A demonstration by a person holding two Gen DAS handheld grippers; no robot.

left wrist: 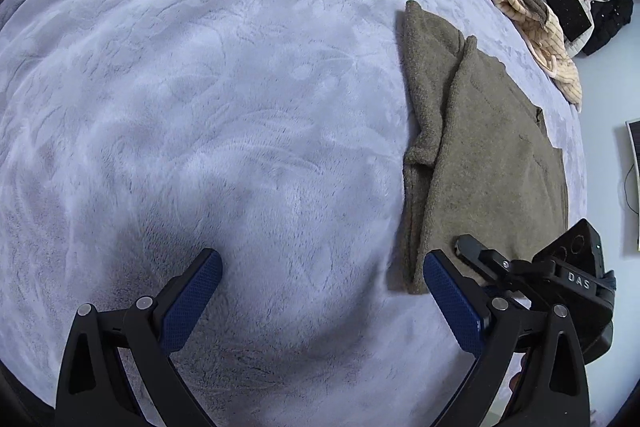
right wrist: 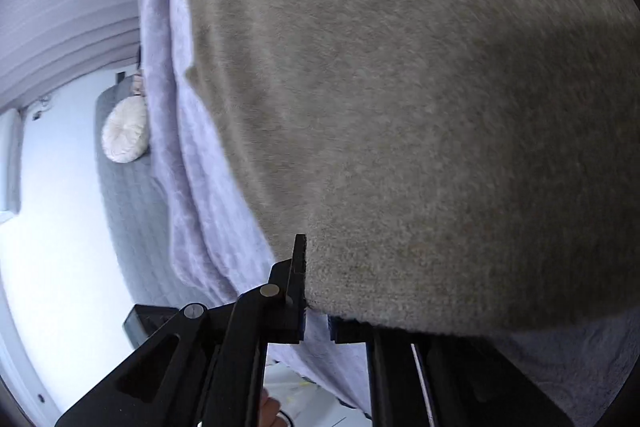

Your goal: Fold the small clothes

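Olive-brown knit of the sweater [right wrist: 400,127] fills my right wrist view, its hem edge clamped in my right gripper [right wrist: 316,323]. From my left gripper [left wrist: 322,303], jaws wide apart over the lavender blanket [left wrist: 200,107] of the bed, the sweater lies flat at three o'clock, long axis running from six toward twelve, one sleeve [left wrist: 424,87] folded along its left edge.

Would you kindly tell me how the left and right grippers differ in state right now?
The left gripper is open, its blue pads wide apart over the pale lilac plush blanket, holding nothing. The right gripper is shut on the hem of the olive-brown fuzzy sweater. The left sits beside the sweater; the right touches it. Both have black frames.
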